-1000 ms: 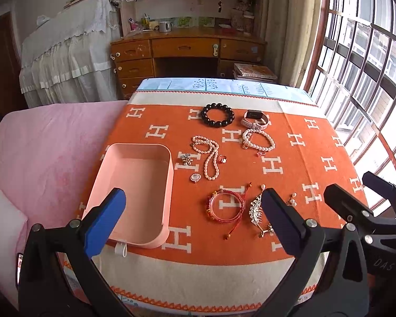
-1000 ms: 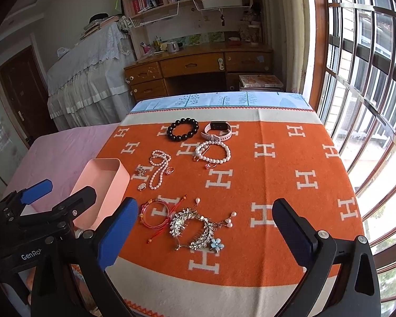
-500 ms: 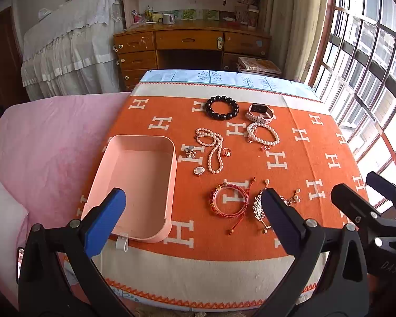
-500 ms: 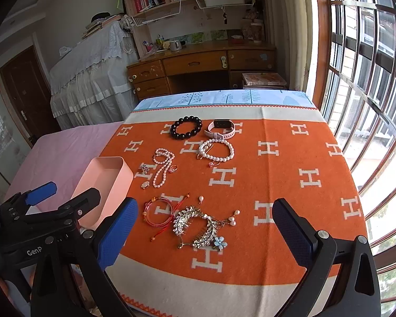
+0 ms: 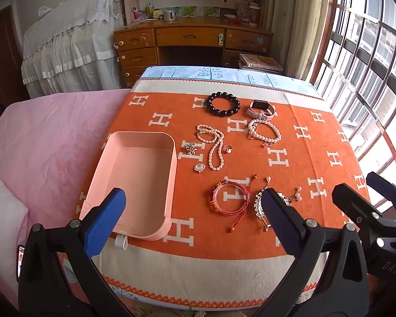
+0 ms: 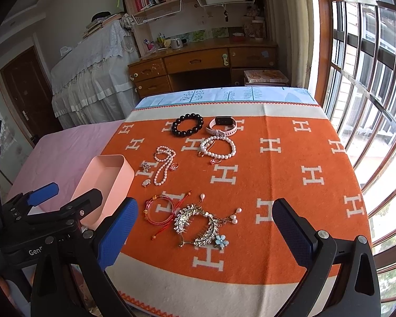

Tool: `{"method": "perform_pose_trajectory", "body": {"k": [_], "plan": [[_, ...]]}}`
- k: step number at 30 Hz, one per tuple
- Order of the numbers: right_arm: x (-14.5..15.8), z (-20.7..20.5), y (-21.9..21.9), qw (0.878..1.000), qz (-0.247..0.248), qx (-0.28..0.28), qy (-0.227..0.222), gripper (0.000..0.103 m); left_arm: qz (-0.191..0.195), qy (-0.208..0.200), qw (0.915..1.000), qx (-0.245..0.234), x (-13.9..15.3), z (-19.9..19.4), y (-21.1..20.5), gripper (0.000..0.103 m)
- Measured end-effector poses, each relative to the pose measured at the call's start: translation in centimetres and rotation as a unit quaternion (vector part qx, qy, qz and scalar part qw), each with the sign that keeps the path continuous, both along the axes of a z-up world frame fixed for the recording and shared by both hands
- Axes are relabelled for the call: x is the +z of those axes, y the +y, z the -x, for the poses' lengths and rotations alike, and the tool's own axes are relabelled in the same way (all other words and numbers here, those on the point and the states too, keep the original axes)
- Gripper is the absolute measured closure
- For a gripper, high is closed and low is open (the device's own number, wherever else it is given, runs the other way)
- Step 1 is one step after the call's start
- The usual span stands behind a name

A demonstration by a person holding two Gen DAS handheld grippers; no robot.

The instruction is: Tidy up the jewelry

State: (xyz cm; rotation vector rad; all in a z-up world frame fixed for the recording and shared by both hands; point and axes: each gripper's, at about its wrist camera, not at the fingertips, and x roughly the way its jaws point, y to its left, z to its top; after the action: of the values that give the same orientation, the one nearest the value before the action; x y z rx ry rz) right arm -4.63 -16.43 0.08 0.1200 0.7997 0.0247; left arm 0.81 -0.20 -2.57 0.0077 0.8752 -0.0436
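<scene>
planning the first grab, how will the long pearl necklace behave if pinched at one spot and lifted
The pearl necklace lies doubled in loose curves, so it will probably hang limp and swing. Its small round beads look smooth and may slip between the pads.

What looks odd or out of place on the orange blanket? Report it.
Nothing is damaged or spilled. The pink box is empty, and all the jewelry lies loose on the blanket. The red bracelet touches the silver hair comb, so they may snag.

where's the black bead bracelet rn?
The black bead bracelet lies flat at the far end of the orange blanket, just left of the pink smartwatch and beyond the pearl bracelet; both wrist views show it.
</scene>
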Motion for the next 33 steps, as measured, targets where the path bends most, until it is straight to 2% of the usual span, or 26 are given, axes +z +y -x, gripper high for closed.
{"method": "perform_pose_trajectory", "body": {"k": [9, 17, 23, 26, 28, 33], "plan": [[-0.3, 0.0, 0.2, 1.000, -0.003, 0.002, 0.005, 0.000, 0.007, -0.012, 0.9998, -0.013, 0.5, 0.1, -0.3, 0.001], [-0.8, -1.2, -0.4, 0.999, -0.028, 0.003, 0.023, 0.000, 0.005, 0.023, 0.9996, -0.017, -0.4, -2.2, -0.4, 0.001], [0.0, -4.8, -2.1, 0.998, -0.038, 0.003, 0.040, 0.000, 0.015, 0.094, 0.9934, -0.063, -0.9, -6.6, -0.6, 0.001], [1.0, -7.2, -3.1, 0.998, -0.034, 0.004, 0.049, 0.000, 0.026, 0.120, 0.9900, -0.070, -0.4, -9.6, -0.1, 0.001], [2.0, -8.9, -3.9, 0.999, -0.026, -0.003, 0.046, 0.000, 0.034, 0.119, 0.9899, -0.068, 0.3, -11.7, 0.4, 0.001], [4.7, -14.1, -6.5, 0.999, -0.010, -0.020, 0.039, 0.000, 0.014, 0.095, 0.9946, -0.040, 2.3, -16.7, 1.2, 0.001]]}}
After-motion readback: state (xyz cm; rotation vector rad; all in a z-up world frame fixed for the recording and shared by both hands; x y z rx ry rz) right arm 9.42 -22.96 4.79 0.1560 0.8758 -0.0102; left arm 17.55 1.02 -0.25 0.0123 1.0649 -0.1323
